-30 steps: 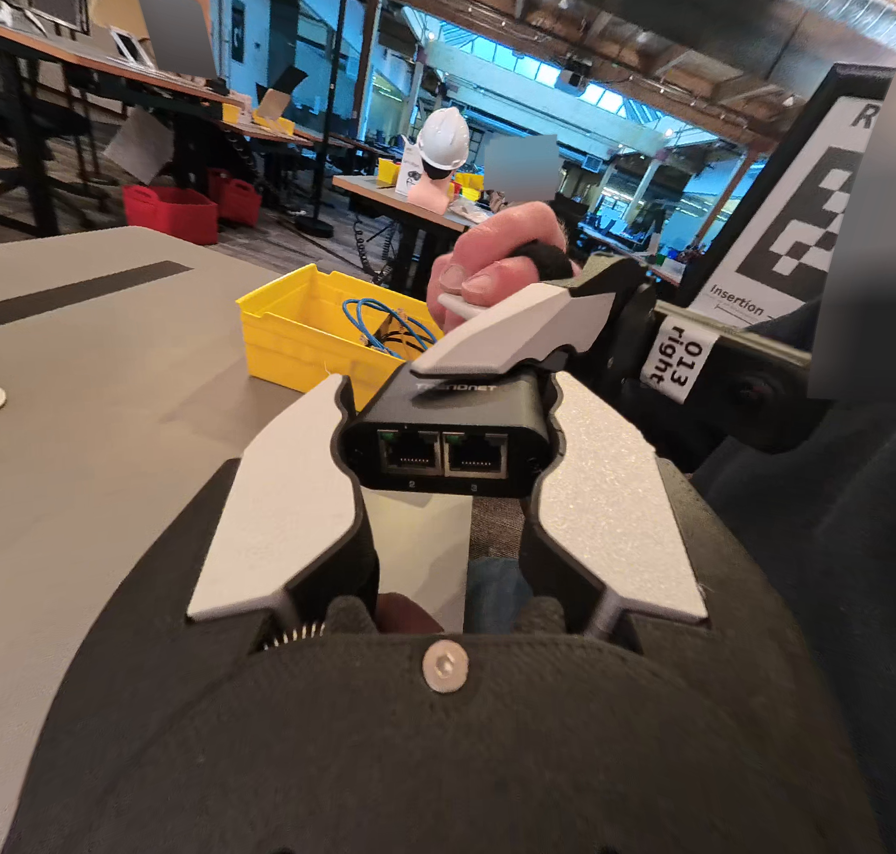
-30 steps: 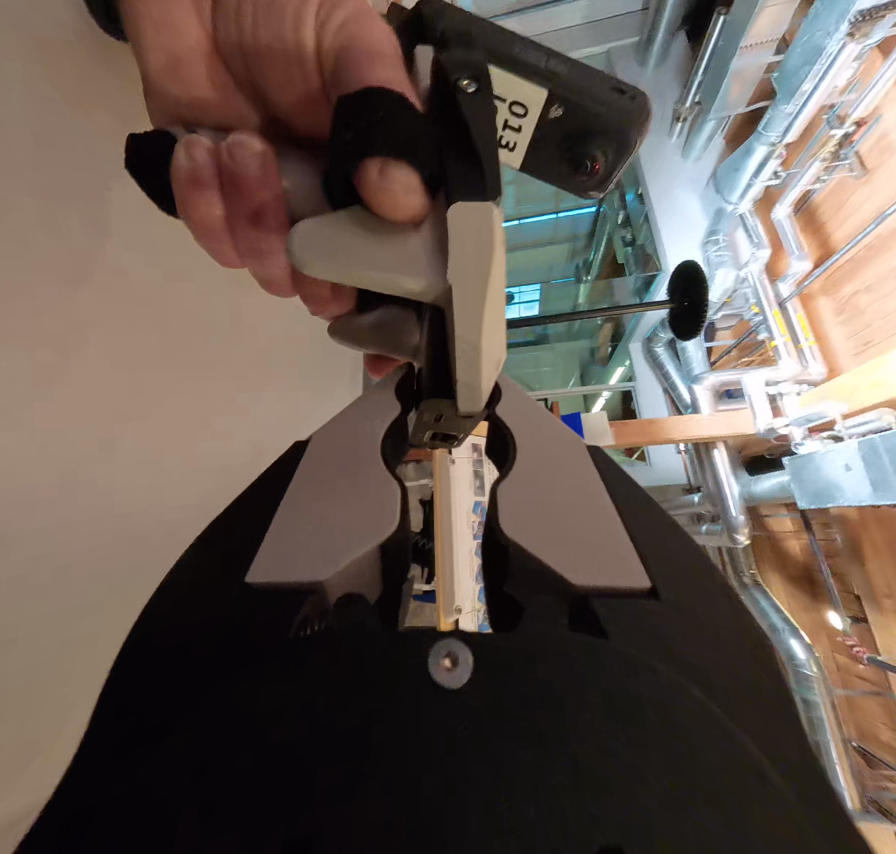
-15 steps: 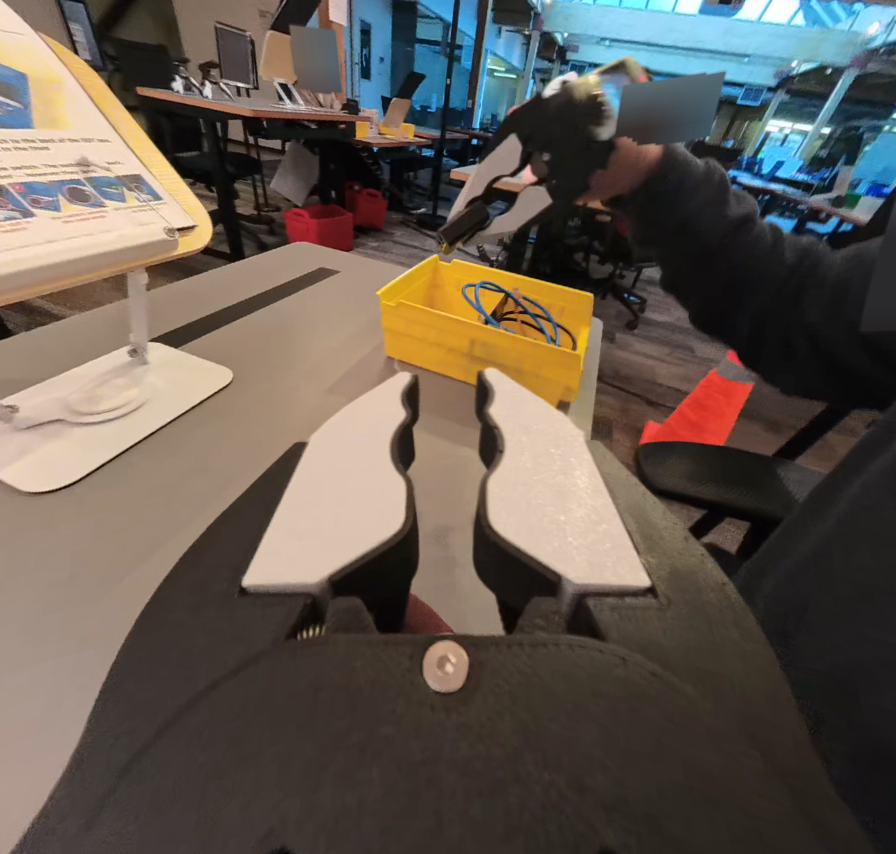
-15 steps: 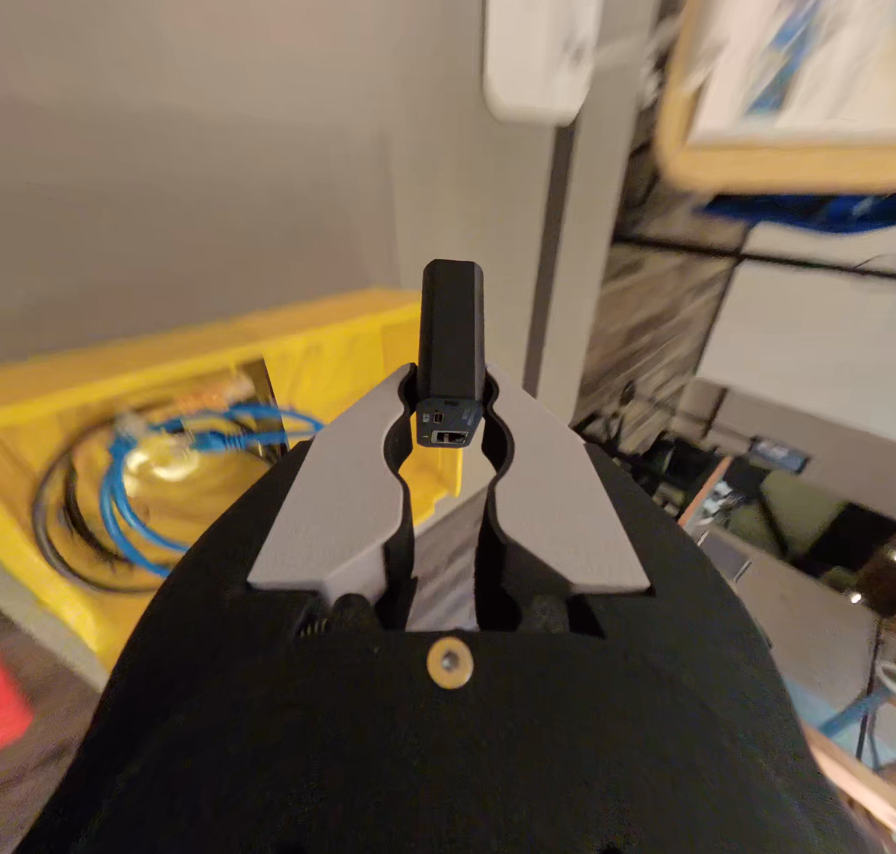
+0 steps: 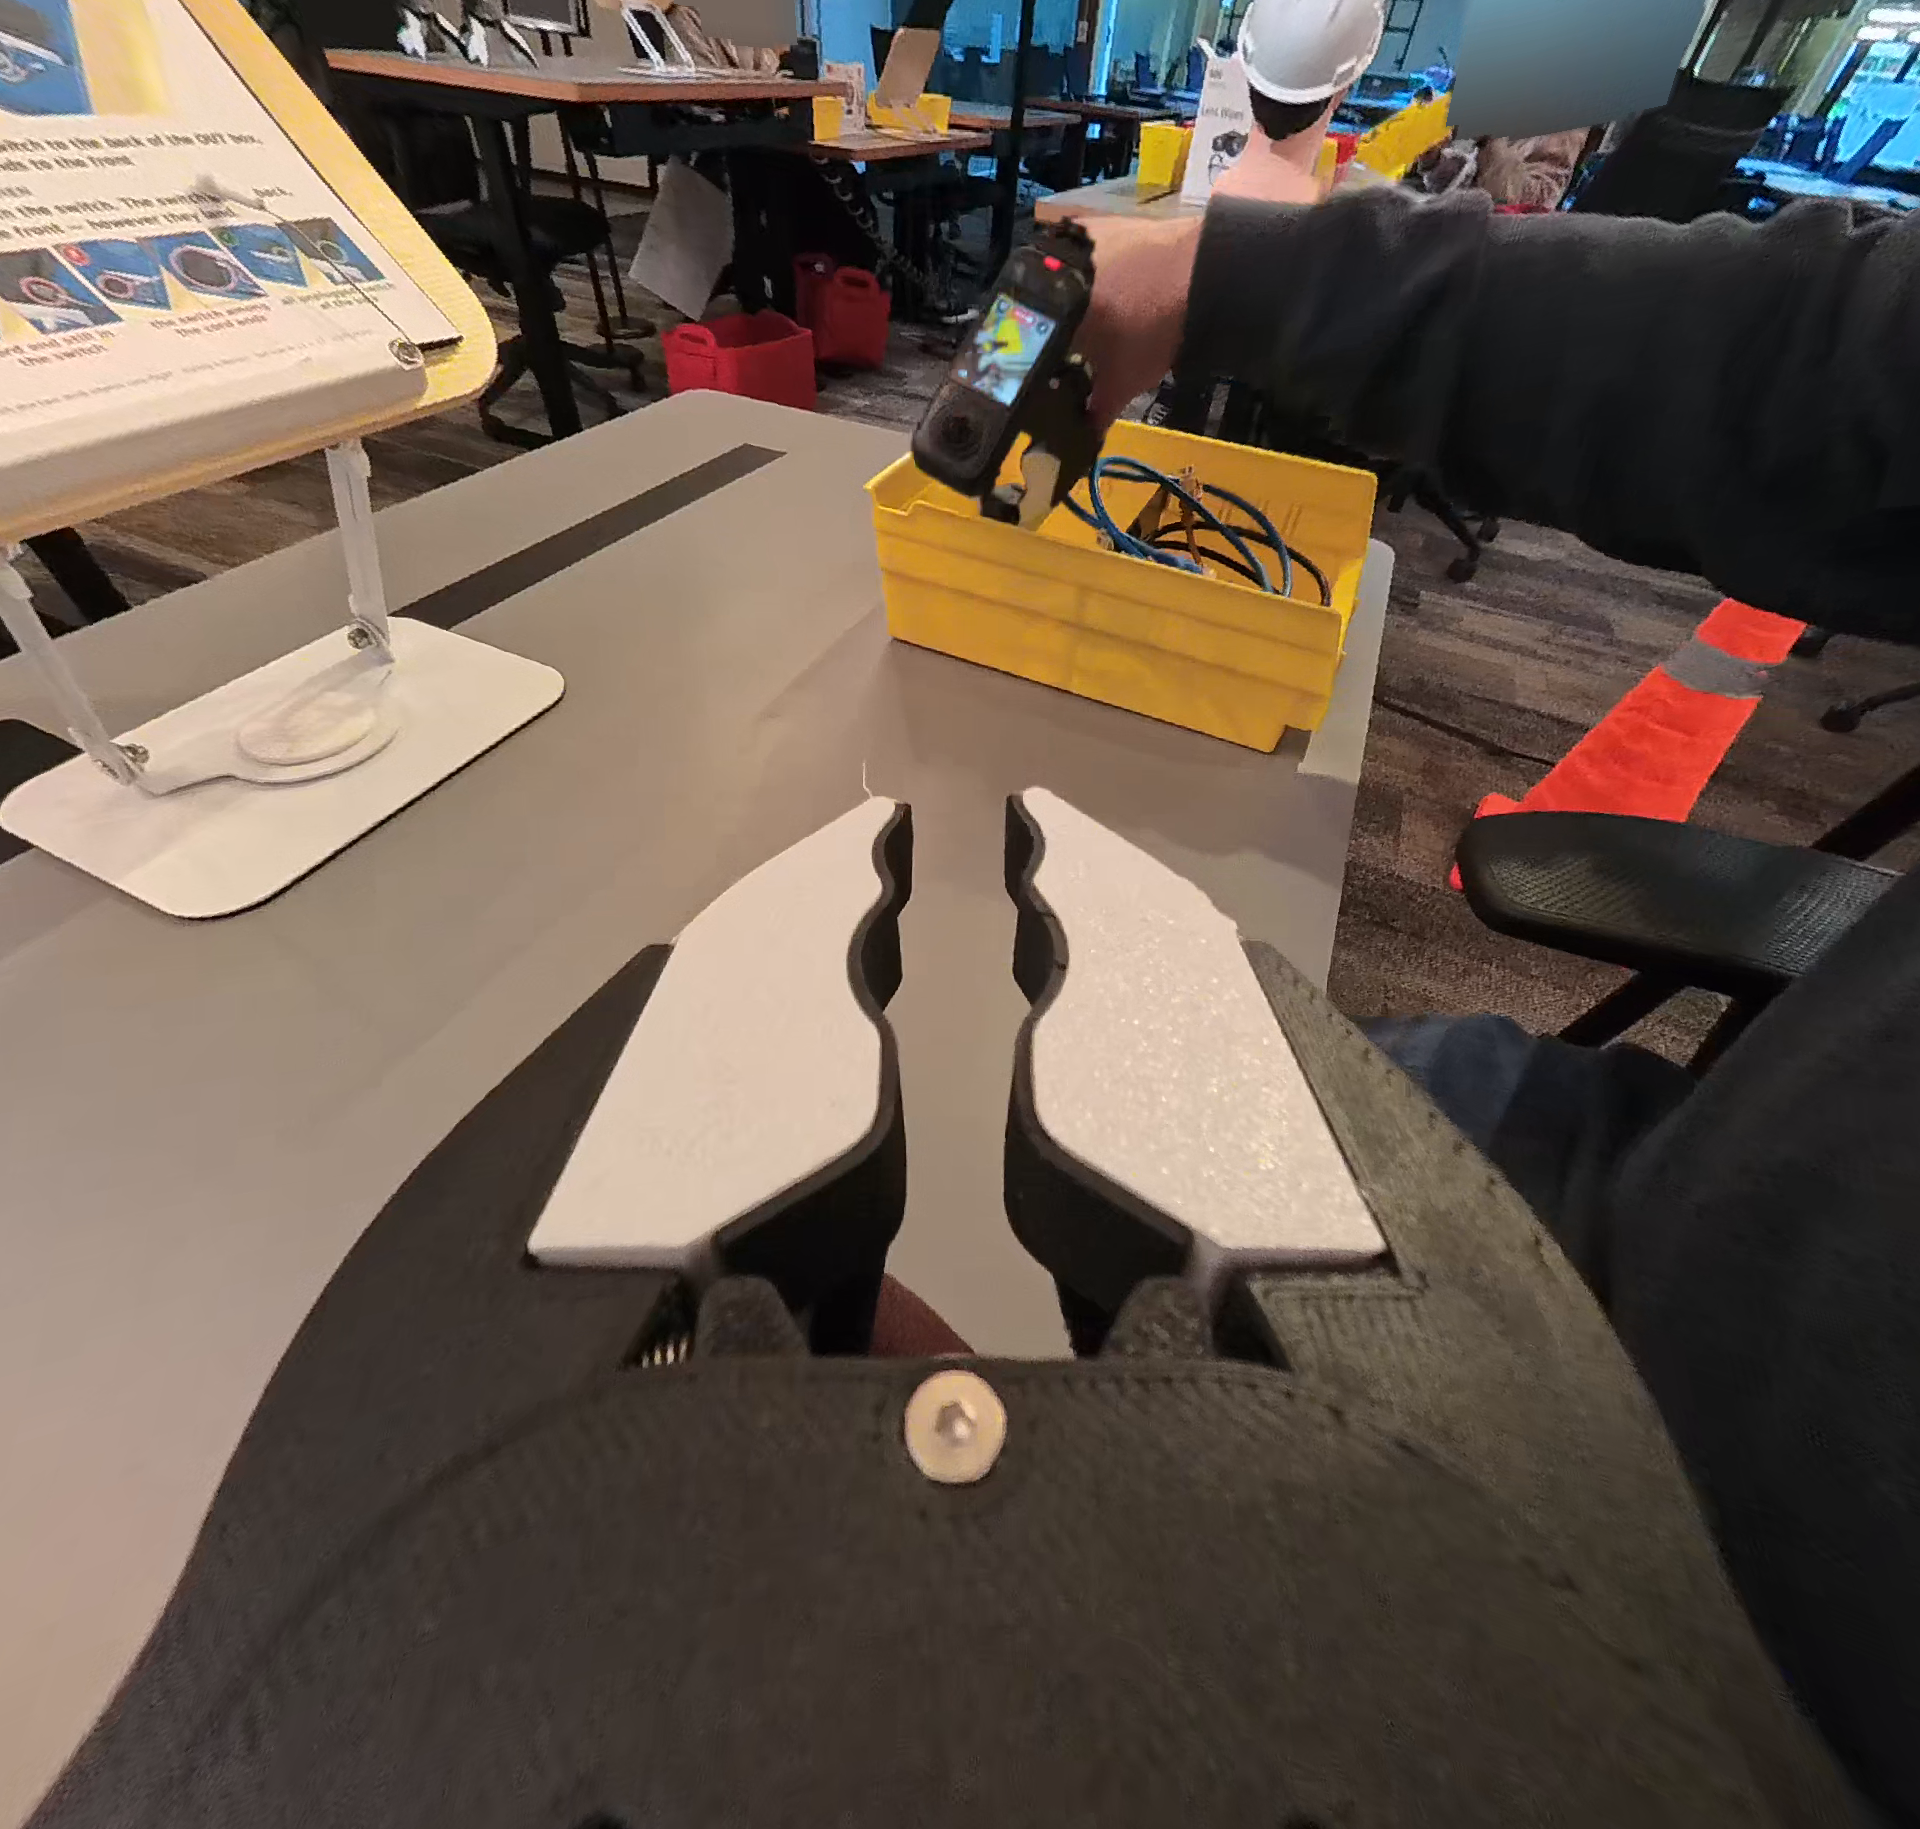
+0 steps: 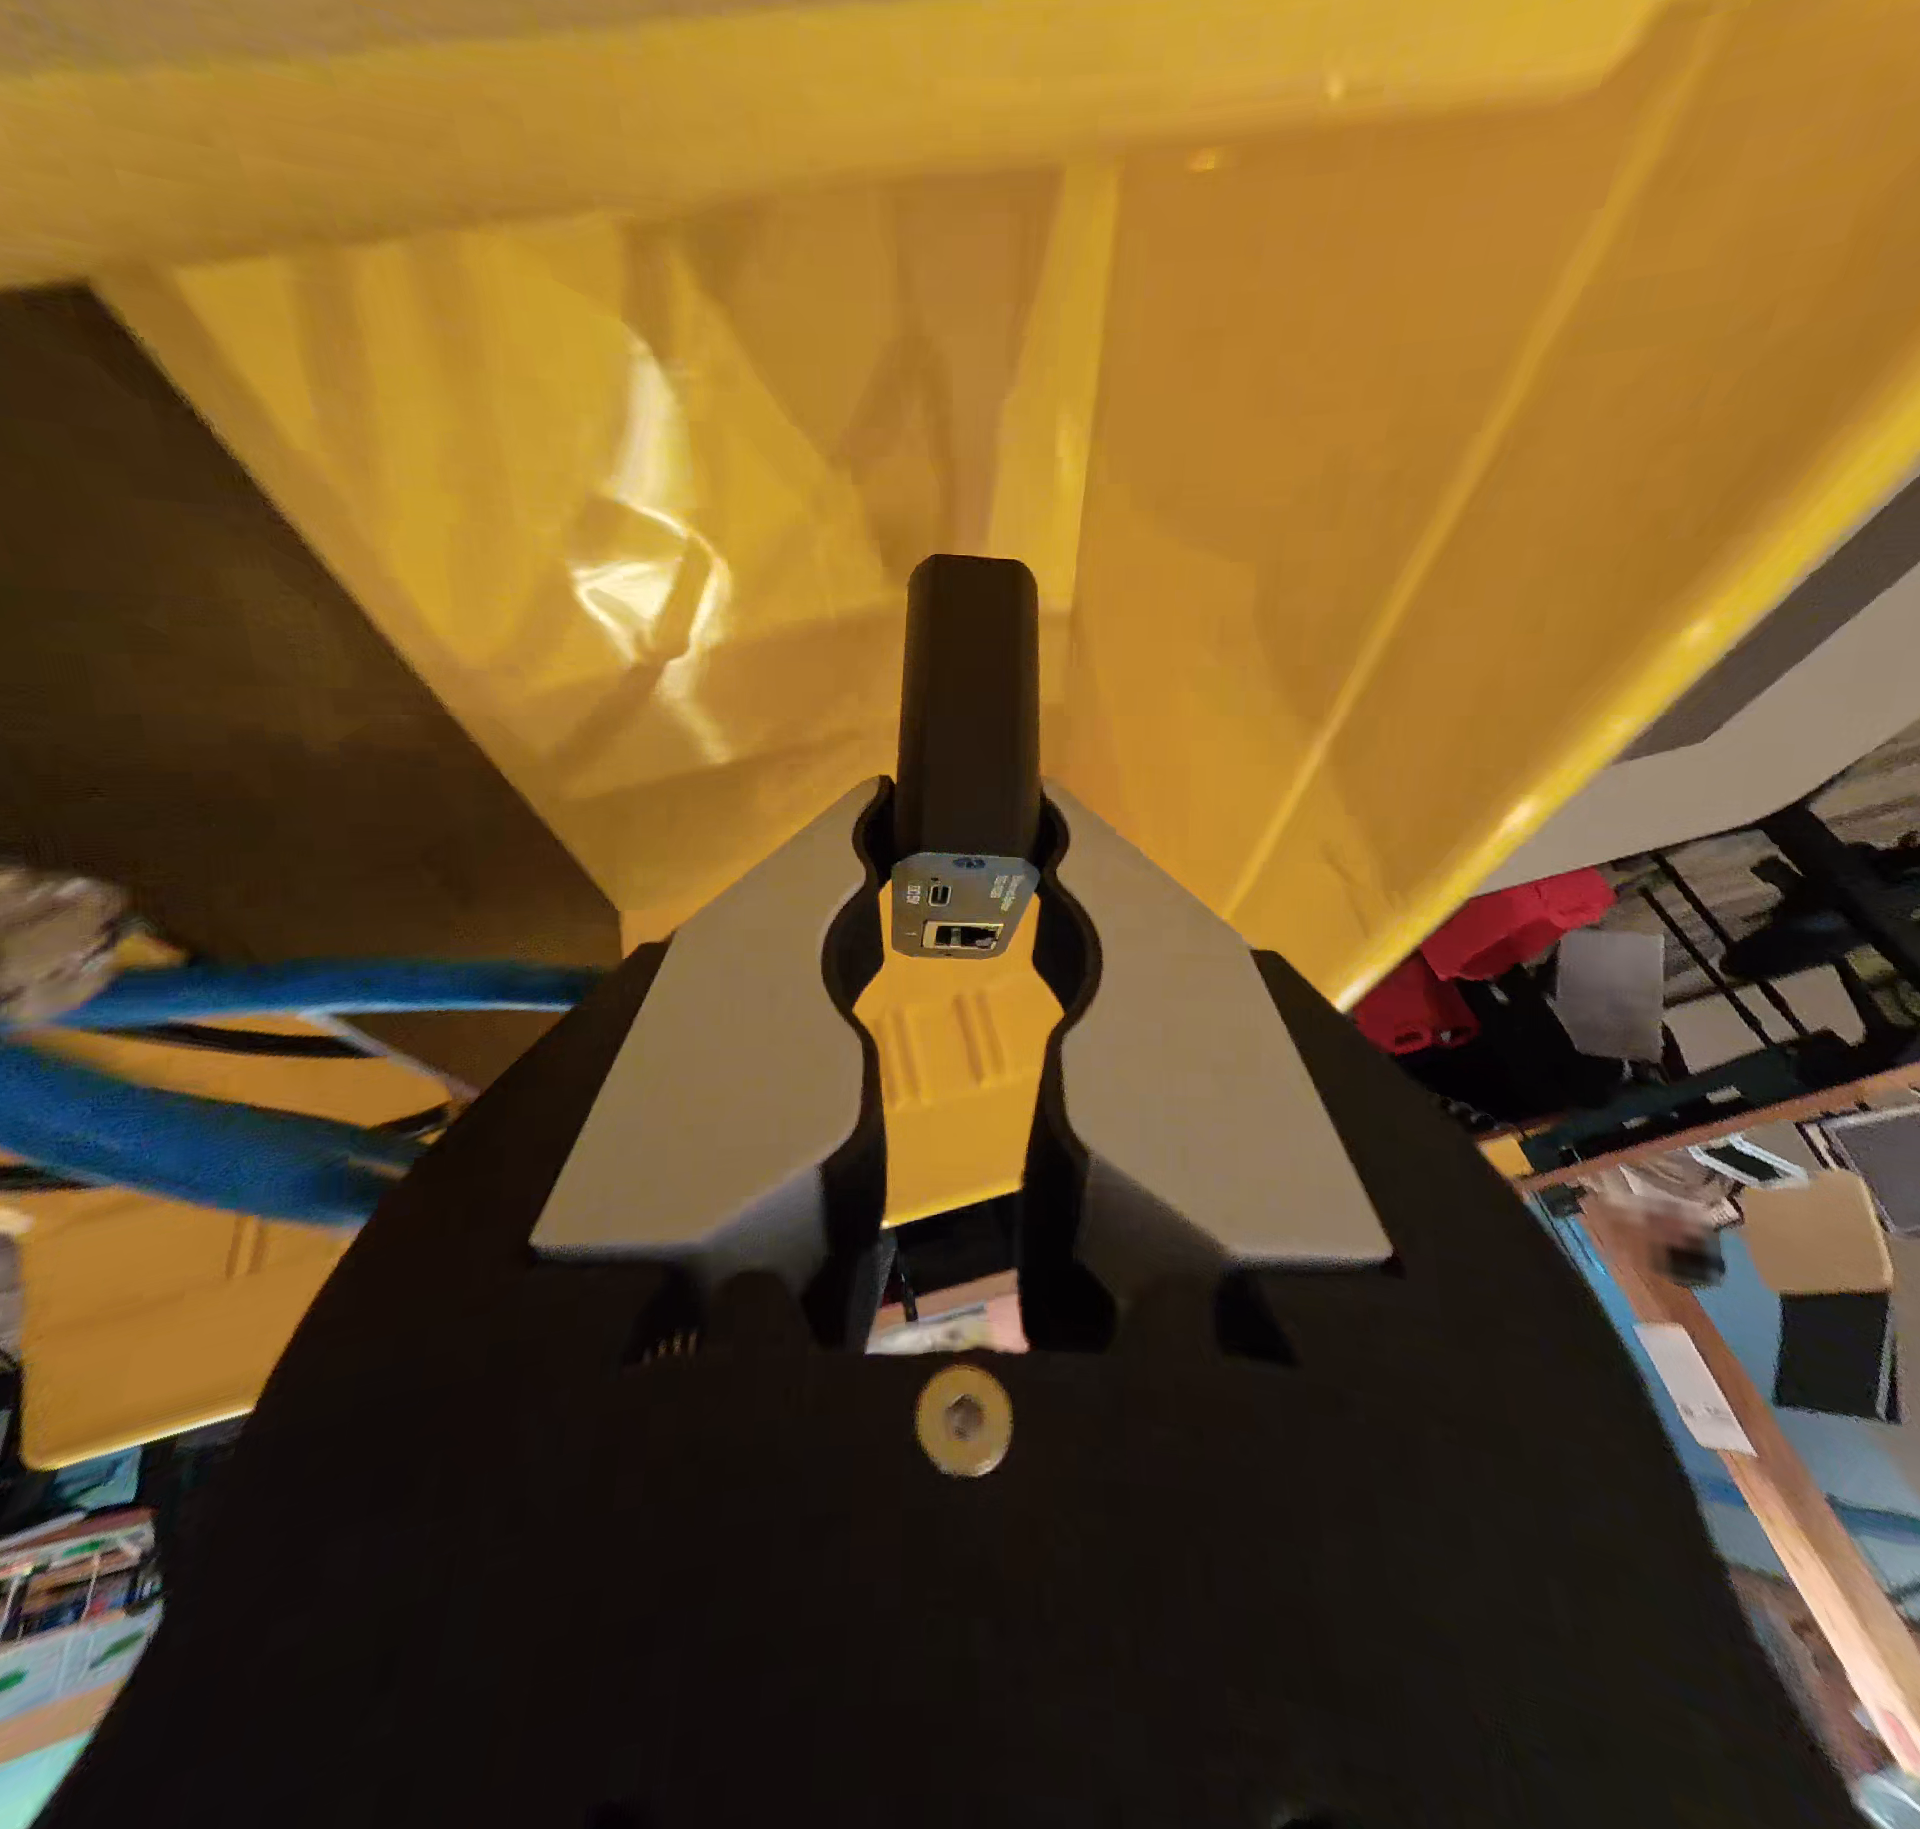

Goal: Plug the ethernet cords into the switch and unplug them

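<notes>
The right gripper (image 6: 961, 823) had its grey fingers (image 6: 727, 1031) clamped on the small black box-shaped network switch (image 6: 966, 709), its port end facing the camera. The switch was held inside the yellow plastic bin (image 5: 1101, 626), near the coiled blue ethernet cords (image 5: 1195, 532). The bin stood at the far edge of the flat grey table (image 5: 312, 1000). The left gripper (image 5: 956, 808) hung above the table, fingers (image 5: 748, 1041) narrowly parted and empty. A white document stand (image 5: 260, 740) stood left of it.

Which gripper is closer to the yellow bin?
Right. The right gripper, holding the switch, dips into the bin. The left gripper hovers empty over the table, well short of it.
</notes>
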`<act>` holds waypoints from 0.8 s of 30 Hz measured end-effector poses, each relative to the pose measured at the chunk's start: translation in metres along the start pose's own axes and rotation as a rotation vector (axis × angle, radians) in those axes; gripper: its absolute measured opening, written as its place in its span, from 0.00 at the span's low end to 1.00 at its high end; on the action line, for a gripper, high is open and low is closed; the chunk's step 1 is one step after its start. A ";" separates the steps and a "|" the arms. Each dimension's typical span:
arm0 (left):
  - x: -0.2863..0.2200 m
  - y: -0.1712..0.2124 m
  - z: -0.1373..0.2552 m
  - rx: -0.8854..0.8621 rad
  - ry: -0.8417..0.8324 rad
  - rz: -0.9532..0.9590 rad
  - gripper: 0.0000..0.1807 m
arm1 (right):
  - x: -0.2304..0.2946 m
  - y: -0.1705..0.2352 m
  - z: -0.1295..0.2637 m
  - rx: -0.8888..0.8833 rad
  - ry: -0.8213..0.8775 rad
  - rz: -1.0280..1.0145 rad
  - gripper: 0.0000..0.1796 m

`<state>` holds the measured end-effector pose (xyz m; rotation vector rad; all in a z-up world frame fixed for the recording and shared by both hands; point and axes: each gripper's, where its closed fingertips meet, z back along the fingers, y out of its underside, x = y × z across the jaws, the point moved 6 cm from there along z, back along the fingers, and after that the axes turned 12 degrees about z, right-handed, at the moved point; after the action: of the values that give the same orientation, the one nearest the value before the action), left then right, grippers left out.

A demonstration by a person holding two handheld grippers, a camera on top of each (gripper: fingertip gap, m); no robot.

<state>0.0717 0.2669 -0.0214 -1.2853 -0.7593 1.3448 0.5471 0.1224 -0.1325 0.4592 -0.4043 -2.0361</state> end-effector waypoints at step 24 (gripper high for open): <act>0.010 -0.009 0.015 0.010 -0.104 -0.063 0.15 | -0.001 0.025 0.068 -0.153 0.087 -0.169 0.11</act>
<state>0.0616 0.2817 -0.0123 -1.1816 -0.8570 1.3711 0.5340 0.1178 -0.0612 0.4994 -0.1604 -2.1819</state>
